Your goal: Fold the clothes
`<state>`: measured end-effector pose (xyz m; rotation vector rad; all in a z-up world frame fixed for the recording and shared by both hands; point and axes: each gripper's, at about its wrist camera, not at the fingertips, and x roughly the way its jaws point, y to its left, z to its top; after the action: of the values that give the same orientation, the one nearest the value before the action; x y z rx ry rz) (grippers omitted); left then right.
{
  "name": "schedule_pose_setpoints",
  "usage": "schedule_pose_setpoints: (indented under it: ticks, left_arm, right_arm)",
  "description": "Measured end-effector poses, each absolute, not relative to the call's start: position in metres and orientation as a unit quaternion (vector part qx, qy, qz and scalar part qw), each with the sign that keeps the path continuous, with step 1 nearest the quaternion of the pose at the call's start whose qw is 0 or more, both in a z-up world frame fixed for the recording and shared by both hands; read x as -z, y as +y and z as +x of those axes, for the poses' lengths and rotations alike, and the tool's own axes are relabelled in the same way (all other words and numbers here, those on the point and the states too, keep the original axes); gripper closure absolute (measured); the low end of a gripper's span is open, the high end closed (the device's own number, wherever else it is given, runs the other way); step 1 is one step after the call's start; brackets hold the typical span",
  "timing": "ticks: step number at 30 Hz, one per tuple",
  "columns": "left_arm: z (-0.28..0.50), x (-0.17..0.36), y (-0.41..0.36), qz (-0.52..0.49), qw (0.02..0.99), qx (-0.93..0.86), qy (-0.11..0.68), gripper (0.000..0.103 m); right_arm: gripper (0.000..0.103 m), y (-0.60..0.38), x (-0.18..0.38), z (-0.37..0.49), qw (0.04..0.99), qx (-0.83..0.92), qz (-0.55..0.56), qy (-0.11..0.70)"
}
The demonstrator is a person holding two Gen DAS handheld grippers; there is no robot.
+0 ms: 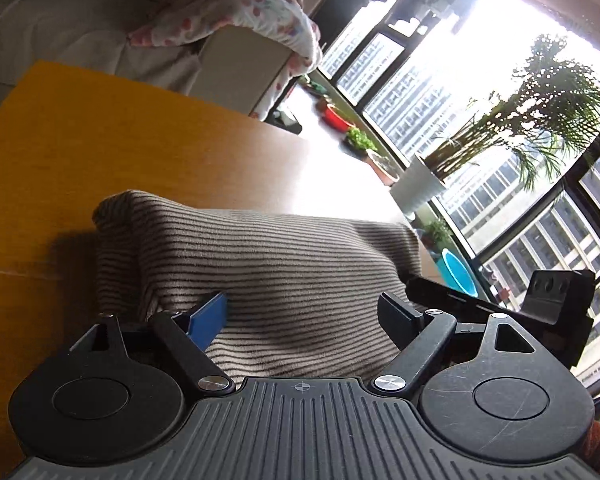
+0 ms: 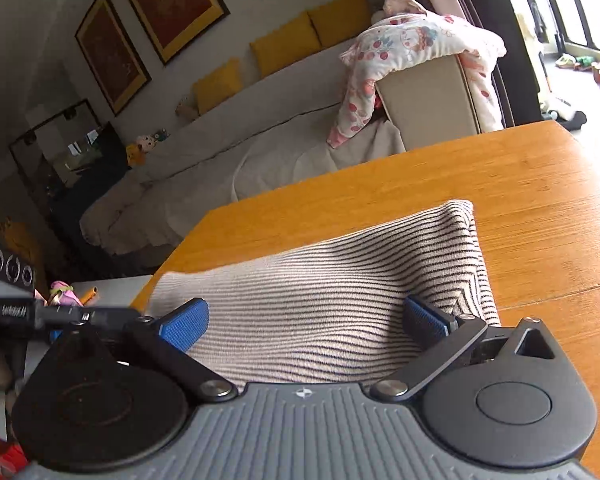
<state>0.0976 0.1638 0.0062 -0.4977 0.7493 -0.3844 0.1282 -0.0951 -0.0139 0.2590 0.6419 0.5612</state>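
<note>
— Left wrist view: left gripper (image 1: 300, 316) spread wide, blue-padded fingers (image 1: 206, 322) at 9 and 3 o'clock, nothing pinched between them. Striped garment (image 1: 260, 264) lying directly ahead at 12 o'clock, filling the gap between the fingers and running under both.

— Touching?

— Left pad resting against a raised fold of the cloth; firm contact hard to judge. Garment bunched up at 11 o'clock, flatter toward 2 o'clock, all on the wooden table (image 1: 100, 140).

— And from the right wrist view?

— Right gripper (image 2: 304, 328) likewise splayed wide, blue pads (image 2: 184, 326) at 9 and 3 o'clock, gripping nothing. Same striped garment (image 2: 320, 280) spread ahead at 12 o'clock, passing between and beneath the fingers. Far corner lifted into a peak at 1 o'clock; near-right edge folded over just beside the right pad.

— Position on the table?

— Near the table's (image 2: 500, 176) left edge in the right wrist view, bare wood stretching off at 1 to 3 o'clock. Part of the other gripper visible at 9 o'clock there, just beside the cloth's left end.

— Surroundings?

— Sofa (image 2: 228, 148) beyond the table at 11 o'clock with a flower-printed blanket (image 2: 412, 48) draped over its arm; potted palm (image 1: 500, 128) and windows at 1 to 2 o'clock in the left wrist view.
</note>
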Motion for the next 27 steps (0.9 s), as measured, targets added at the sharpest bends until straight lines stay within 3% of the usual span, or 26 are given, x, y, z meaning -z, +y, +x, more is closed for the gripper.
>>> schedule_pose_setpoints:
  ticks: [7,11,16,22,27]
  left_arm:
    - [0.169,-0.008,0.149,-0.201,0.895,0.181,0.354,0.013]
    - [0.162,-0.02,0.135,-0.174,0.902,0.17,0.358,0.01]
    - [0.105,-0.035,0.141,-0.238,0.869,0.248,0.357,0.007]
    - [0.085,-0.006,0.12,-0.211,0.848,0.26,0.412,0.005]
    - [0.114,0.004,0.119,-0.201,0.856,0.246,0.409,0.006]
  right_arm:
    - [0.0,-0.097,-0.002,0.099,0.928,-0.239,0.053,0.28]
    - [0.0,-0.098,-0.011,0.082,0.939,-0.22,0.011,0.262]
    - [0.0,-0.099,-0.021,0.066,0.951,-0.187,-0.051,0.239]
    - [0.0,-0.085,0.031,0.112,0.927,-0.074,-0.247,0.271]
    - [0.0,-0.102,0.035,0.095,0.943,-0.051,-0.183,0.273]
